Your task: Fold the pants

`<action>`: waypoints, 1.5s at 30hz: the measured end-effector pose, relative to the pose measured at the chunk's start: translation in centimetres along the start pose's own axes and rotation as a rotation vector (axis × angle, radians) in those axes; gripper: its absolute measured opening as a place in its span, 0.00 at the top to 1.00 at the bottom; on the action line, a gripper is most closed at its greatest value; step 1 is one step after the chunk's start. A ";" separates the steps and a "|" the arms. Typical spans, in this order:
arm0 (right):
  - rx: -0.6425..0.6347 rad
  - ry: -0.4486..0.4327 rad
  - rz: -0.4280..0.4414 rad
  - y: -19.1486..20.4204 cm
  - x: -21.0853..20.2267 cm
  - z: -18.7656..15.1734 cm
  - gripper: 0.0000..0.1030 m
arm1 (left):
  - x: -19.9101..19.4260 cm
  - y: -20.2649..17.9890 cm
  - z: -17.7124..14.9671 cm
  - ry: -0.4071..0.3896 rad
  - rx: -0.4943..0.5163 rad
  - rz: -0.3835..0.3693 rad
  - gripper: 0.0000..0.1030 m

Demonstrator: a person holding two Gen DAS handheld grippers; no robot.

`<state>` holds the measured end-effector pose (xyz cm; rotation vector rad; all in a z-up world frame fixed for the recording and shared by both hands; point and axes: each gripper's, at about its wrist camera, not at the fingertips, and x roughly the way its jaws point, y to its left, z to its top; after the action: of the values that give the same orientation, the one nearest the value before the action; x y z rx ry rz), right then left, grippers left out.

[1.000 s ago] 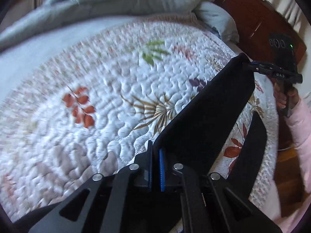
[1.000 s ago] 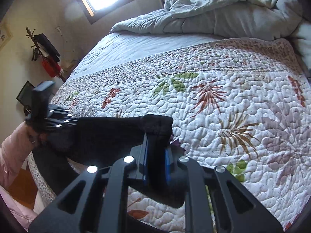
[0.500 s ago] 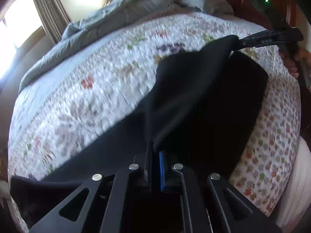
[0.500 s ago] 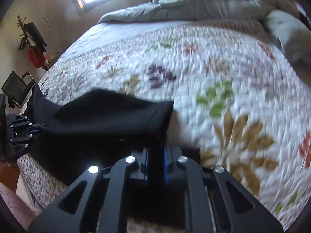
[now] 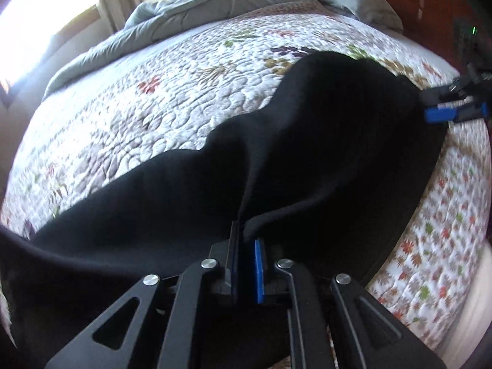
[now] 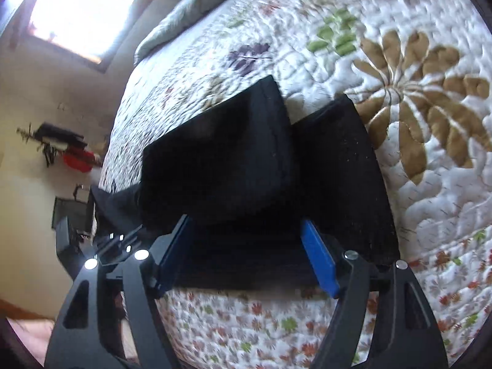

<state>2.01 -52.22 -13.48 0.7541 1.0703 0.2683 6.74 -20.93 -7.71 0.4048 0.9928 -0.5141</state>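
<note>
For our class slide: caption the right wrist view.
Open right gripper over black pants laid on the floral quilt.

bare quilt (image 5: pixel 190 92) beyond the black pants (image 5: pixel 307 160), rumpled grey duvet (image 5: pixel 215 3) bunched along the far side

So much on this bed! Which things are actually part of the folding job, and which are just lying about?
Part of the job:
- black pants, spread over the quilt
- left gripper, shut on the pants
- right gripper, open, pants between its fingers

Just there:
- floral quilt
- grey comforter, bunched at the far end
- pillow
- window
</note>
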 end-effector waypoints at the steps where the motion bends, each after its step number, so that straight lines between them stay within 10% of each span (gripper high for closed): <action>1: 0.027 -0.003 0.026 -0.2 0.3 0.6 0.29 | 0.0 0.3 0.2 0.007 -0.026 -0.011 0.92; 4: 0.090 -0.018 0.031 -0.5 1.0 2.3 0.52 | 0.0 1.0 0.6 0.024 -0.089 -0.035 0.92; 5: 0.096 -0.009 0.016 -0.4 1.2 2.8 0.90 | 0.0 1.3 0.7 0.030 -0.117 -0.047 0.92; 6: 0.106 0.000 0.043 -0.4 1.2 3.1 0.94 | -0.1 1.5 0.8 0.035 -0.142 -0.058 0.92; 13: 0.008 -0.134 -0.001 2.8 -4.4 1.3 0.95 | -4.3 0.0 0.6 -0.024 -0.140 -0.035 0.91; 22: 0.091 -0.080 -0.224 -1.5 -2.1 -2.1 0.93 | -1.3 -5.4 -2.9 0.055 -0.053 -0.004 0.89; 28: 0.028 -0.175 -0.448 2.8 -5.1 -3.3 0.63 | -1.1 -4.5 -2.7 0.066 -0.106 -0.047 0.89; 32: -0.081 -0.184 -0.364 6.6 -4.5 -3.8 0.63 | -0.7 -4.6 -2.4 0.063 -0.117 -0.044 0.89; 38: -0.083 0.062 -0.263 9.0 5.4 -4.4 0.63 | -0.9 -3.8 -2.3 0.064 -0.160 -0.078 0.88; 41: -0.082 0.053 -0.307 8.6 7.0 -5.3 0.62 | -3.0 -2.6 -2.7 0.086 -0.192 -0.144 0.79; 43: -0.089 0.052 -0.332 9.0 6.9 -5.4 0.62 | -5.0 -1.0 -2.9 0.075 -0.259 -0.102 0.41; 45: -0.086 0.047 -0.340 9.1 6.8 -5.8 0.61 | -6.9 2.0 -3.2 0.066 -0.362 -0.064 0.28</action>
<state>1.63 -39.51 -13.62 0.4799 1.2035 0.0407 2.64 -16.09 -3.08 0.0667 1.1400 -0.3700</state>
